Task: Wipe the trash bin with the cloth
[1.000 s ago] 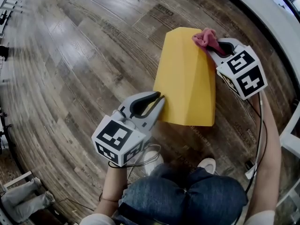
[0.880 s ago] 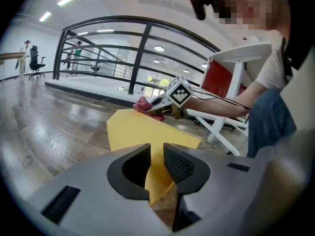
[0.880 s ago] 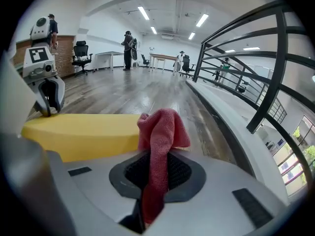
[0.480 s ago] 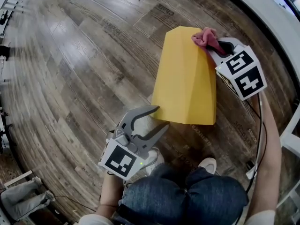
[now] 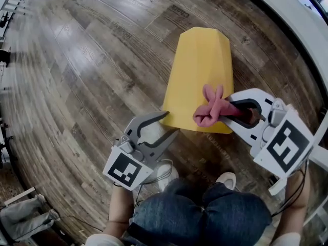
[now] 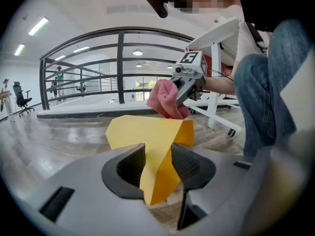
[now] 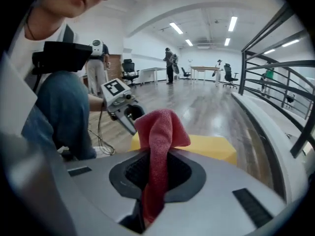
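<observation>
Trash bin (image 5: 202,70): lying on its side on the wood floor (image 5: 92,60), stretching away ahead of both claws, with its near edge at their tips.

Left claw (image 5: 171,123): released. Its jaws have just been opening, and a corner of the bin's near edge stands between the pads, which do not press on it.

Right claw (image 5: 229,111): clenched on the pink cloth (image 5: 212,109). The bunched bulk sits just ahead of the jaw tips, over the bin's near end.

Handling, as judged: the bin looks thin-walled, stiff, smooth and light, so it is likely to slide or rock under a wiping stroke. The near edge is the sound place to pinch and steady it. The cloth is soft and limp; a grip at its middle leaves a pad forward for wiping.

Views: the head view alone shows the whole bin and both claws at one end. The left gripper view (image 6: 157,166) alone shows the gap beside the bin's corner (image 6: 142,132). The right gripper view (image 7: 156,173) alone shows the cloth (image 7: 160,132) running down through the jaws, with the bin (image 7: 211,146) beyond.
</observation>
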The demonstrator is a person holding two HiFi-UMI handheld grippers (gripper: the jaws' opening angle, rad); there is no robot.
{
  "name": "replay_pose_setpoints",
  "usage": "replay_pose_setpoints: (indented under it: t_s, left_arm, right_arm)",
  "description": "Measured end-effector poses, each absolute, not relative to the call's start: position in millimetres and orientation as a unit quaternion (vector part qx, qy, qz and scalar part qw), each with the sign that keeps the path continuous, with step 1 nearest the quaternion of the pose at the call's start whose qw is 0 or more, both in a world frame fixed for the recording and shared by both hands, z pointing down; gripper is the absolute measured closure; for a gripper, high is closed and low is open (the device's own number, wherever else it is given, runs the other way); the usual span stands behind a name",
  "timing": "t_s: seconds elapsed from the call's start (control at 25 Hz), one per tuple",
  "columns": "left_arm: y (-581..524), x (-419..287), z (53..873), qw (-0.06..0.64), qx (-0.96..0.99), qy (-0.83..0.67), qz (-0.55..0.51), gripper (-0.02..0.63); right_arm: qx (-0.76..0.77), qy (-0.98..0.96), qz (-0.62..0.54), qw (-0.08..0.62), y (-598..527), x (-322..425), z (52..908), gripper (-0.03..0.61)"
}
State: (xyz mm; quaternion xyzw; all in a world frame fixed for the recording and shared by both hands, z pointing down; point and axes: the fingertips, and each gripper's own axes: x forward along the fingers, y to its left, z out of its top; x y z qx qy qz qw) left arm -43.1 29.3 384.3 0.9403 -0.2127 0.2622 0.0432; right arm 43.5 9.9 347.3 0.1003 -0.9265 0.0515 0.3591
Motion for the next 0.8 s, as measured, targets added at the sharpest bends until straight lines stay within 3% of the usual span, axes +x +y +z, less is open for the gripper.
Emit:
replay_pose_setpoints:
  t_s: [0.24,0.8]
  left_arm:
    - [29.4,-50.2,388.3,0.053,0.94,-0.222,0.254,0.448]
    - [28.4,-74.6,403.1,0.115,0.933,-0.243,0.241,0.449]
  right_arm:
    - [0.065,-0.927,0.025,0.37,22.2,18.1,362.7,0.528]
    - [0.226,-0.884,0.037,0.407,-131.0,52.5,398.3,0.528]
